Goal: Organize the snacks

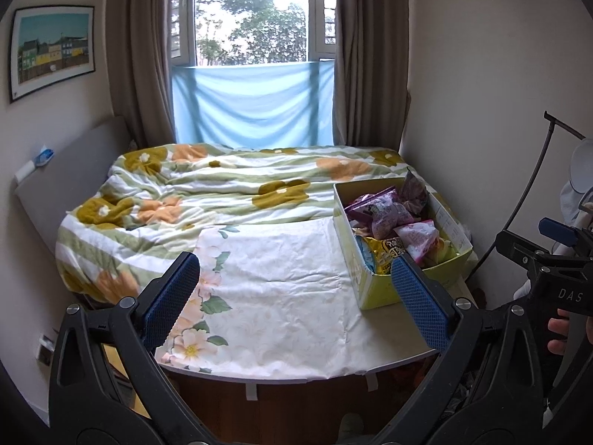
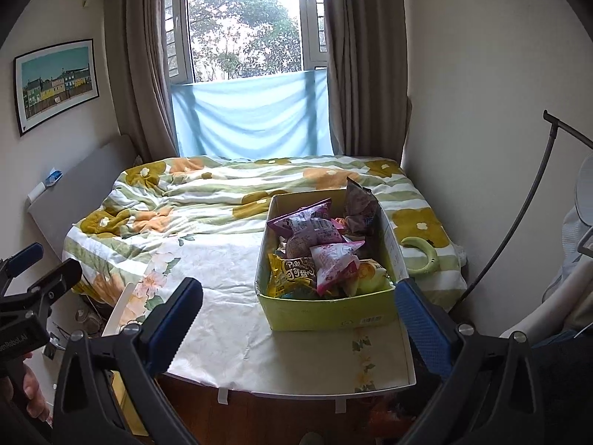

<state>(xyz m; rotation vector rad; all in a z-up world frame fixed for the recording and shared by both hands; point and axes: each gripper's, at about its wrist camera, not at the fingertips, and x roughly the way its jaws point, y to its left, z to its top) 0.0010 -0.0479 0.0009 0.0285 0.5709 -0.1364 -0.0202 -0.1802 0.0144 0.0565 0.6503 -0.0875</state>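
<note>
Right now both grippers, left (image 1: 294, 296) and right (image 2: 298, 319), hang spread wide and empty near the table (image 2: 237, 356) edge, snacks (image 2: 315, 248) all piled in the box (image 2: 326, 313) on the right, presumably for sorting.

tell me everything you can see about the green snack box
The green snack box is an open, lidless rectangular carton that looks like cardboard, yellow-green outside, with a small barcode label low on its near wall. It sits upright on the white floral cloth over the table, toward the right, its far end by the flowered quilt. It is heaped with snack packets: purple and pink ones, a yellow bag, and a dark packet sticking up at the back. Neither gripper touches it.
</note>
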